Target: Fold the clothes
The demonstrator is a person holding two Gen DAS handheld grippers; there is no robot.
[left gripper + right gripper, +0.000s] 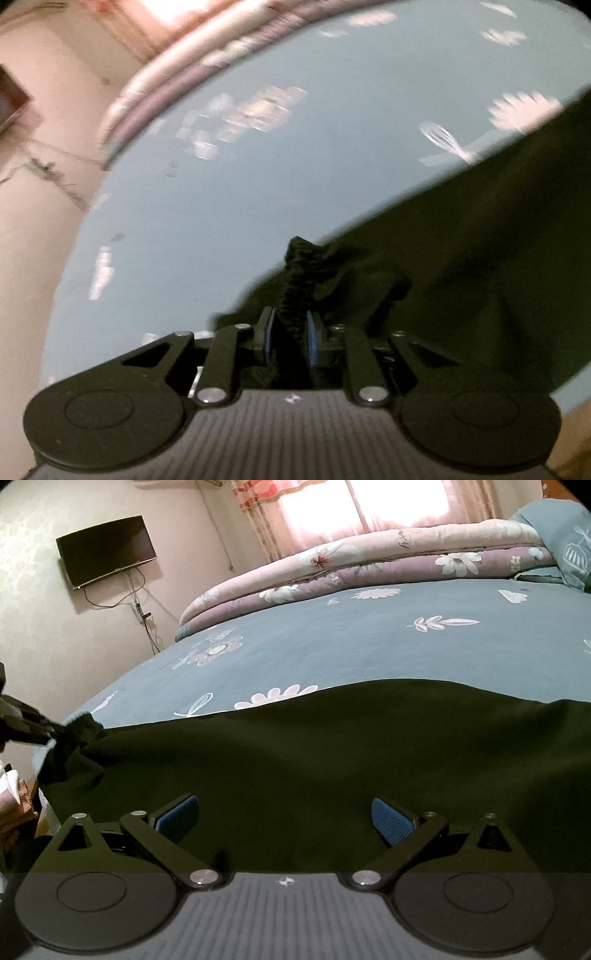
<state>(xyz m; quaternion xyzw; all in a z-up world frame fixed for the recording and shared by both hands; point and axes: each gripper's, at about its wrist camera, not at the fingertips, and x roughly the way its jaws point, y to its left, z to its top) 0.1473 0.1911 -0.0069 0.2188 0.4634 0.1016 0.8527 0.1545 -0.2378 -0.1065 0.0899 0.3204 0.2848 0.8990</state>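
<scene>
A dark green garment (pixel 332 760) lies spread across the near part of a blue-grey bed sheet (pixel 369 642) printed with white flowers. In the left wrist view my left gripper (pixel 291 332) is shut on a bunched, gathered edge of that garment (pixel 299 280), and the cloth (pixel 480 251) trails away to the right, lifted off the sheet. The same gripper (pixel 55 731) shows at the left edge of the right wrist view, pinching the garment's left corner. My right gripper (pixel 284 819) stands open just above the flat cloth, its blue pads (pixel 391 819) wide apart with nothing gripped.
A folded pink and purple floral quilt (pixel 332 572) lies along the far side of the bed. A grey pillow (pixel 561 542) sits at the far right. A dark television (pixel 107 550) hangs on the wall with cables below it. A bright curtained window (pixel 369 502) is behind.
</scene>
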